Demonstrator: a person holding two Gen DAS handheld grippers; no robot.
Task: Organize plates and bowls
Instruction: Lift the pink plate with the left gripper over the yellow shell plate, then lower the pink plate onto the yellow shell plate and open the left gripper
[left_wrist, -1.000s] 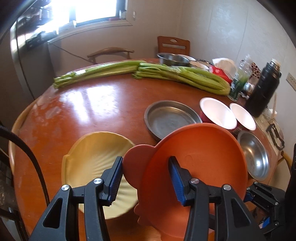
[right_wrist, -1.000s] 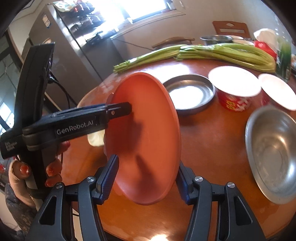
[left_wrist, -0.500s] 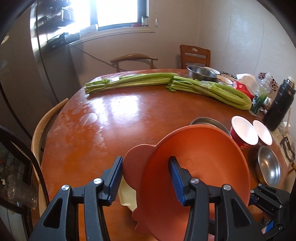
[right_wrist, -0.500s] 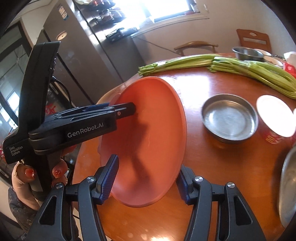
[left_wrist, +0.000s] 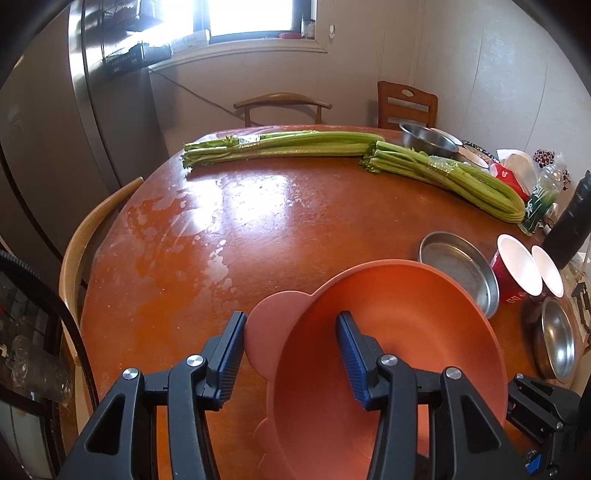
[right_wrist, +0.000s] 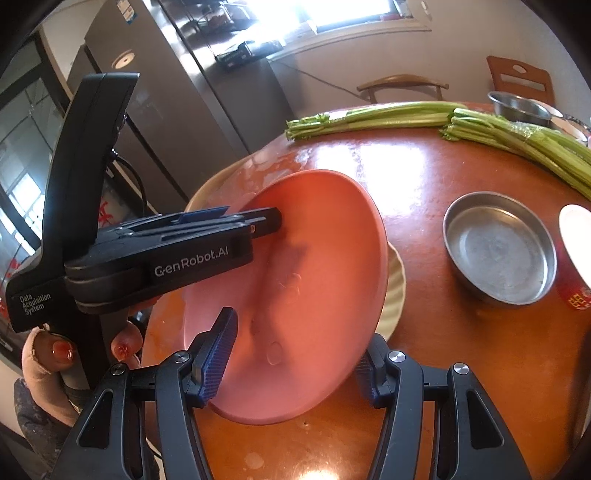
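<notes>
The left tongs (left_wrist: 290, 349) straddle the rim of an orange plate (left_wrist: 399, 354): one blue pad sits inside the dish and the other touches the round ear on its edge, though a firm pinch cannot be told from the left wrist view. In the right wrist view the same tongs (right_wrist: 264, 221) reach in from the left, with the tip over the plate's (right_wrist: 306, 295) inner face. The right tongs (right_wrist: 291, 360) are spread wide around the plate's near edge, one pad on each side; whether they press on it cannot be told. The plate is tilted steeply, lifted above the surface (left_wrist: 258, 236). Just behind and below it lies a pale yellow dish (right_wrist: 395, 291) on the surface, mostly hidden. To the right sits a shallow metal pan (right_wrist: 500, 249), and beside it a red cup with a white top (left_wrist: 515, 271). A second white-topped cup (left_wrist: 546, 271) and a metal bowl (left_wrist: 556, 343) lie further right. Long bundles of celery (left_wrist: 332, 146) stretch across the far side of the surface.
</notes>
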